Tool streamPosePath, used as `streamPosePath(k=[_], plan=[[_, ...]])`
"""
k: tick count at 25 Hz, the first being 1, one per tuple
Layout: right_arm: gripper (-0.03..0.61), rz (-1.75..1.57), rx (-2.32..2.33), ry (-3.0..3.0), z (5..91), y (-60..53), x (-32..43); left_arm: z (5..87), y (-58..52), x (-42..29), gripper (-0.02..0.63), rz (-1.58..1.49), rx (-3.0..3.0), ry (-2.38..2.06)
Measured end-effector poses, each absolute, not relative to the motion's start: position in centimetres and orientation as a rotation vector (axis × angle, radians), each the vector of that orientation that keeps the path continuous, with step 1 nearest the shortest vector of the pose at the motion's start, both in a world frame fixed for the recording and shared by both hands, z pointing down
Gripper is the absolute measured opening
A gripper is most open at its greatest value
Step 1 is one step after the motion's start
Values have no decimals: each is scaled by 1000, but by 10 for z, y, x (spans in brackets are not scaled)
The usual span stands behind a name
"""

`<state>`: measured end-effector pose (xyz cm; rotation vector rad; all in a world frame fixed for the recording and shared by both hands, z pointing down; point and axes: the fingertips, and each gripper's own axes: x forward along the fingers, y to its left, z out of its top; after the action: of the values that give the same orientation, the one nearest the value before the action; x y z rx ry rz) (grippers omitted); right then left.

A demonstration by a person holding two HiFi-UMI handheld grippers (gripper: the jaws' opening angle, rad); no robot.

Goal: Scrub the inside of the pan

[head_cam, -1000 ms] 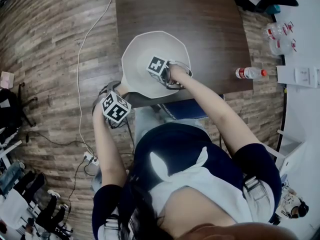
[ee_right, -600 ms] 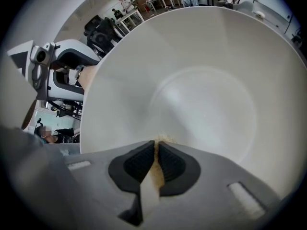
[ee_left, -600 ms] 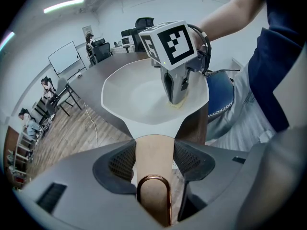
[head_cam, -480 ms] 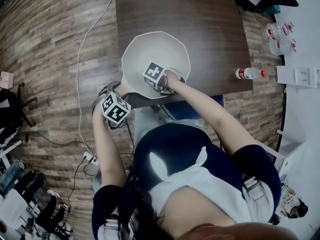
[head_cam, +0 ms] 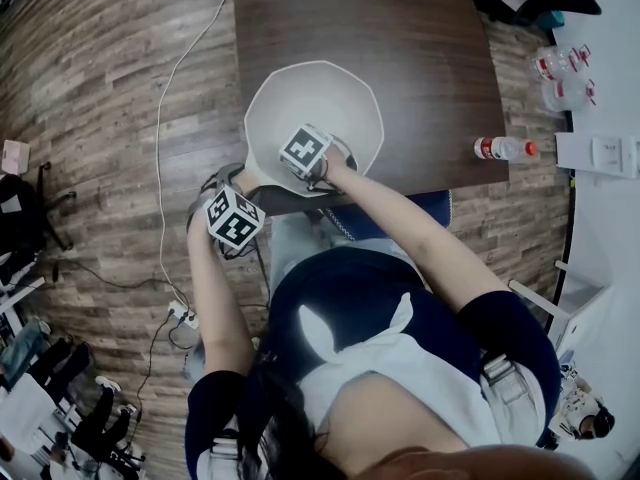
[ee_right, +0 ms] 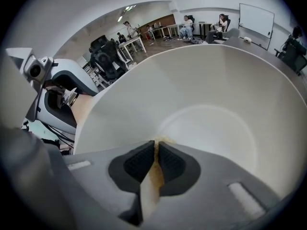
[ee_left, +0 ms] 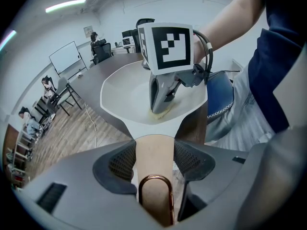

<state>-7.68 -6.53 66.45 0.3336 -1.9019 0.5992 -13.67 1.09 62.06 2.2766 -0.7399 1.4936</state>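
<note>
A white pan [head_cam: 310, 93] sits at the near edge of a dark table [head_cam: 400, 28]. My left gripper [head_cam: 236, 194] is shut on the pan's beige handle [ee_left: 153, 145], which ends in a copper loop. My right gripper [head_cam: 302, 172] points down inside the pan near its front wall. It is shut on a thin yellow-brown scrub pad [ee_right: 151, 178], whose edge touches the pan's [ee_right: 211, 90] inner surface. From the left gripper view, the right gripper [ee_left: 160, 108] presses the pad [ee_left: 162, 113] against the pan's [ee_left: 122, 87] floor, leaving a yellowish smear.
A plastic bottle with a red label [head_cam: 500, 148] lies at the table's right near edge. A white cable [head_cam: 160, 118] runs over the wooden floor on the left. A blue chair seat [head_cam: 395, 216] is under the table edge. Seated people are far off.
My right gripper has slid left across the inside of the pan with the pad, toward the handle side. The left gripper and the pan have stayed still.
</note>
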Motion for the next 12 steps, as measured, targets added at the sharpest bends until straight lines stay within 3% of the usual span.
streamPosePath(k=[12], plan=[[25, 482, 466, -2020, 656, -109, -94, 621, 10, -137, 239, 1508, 2276, -739]])
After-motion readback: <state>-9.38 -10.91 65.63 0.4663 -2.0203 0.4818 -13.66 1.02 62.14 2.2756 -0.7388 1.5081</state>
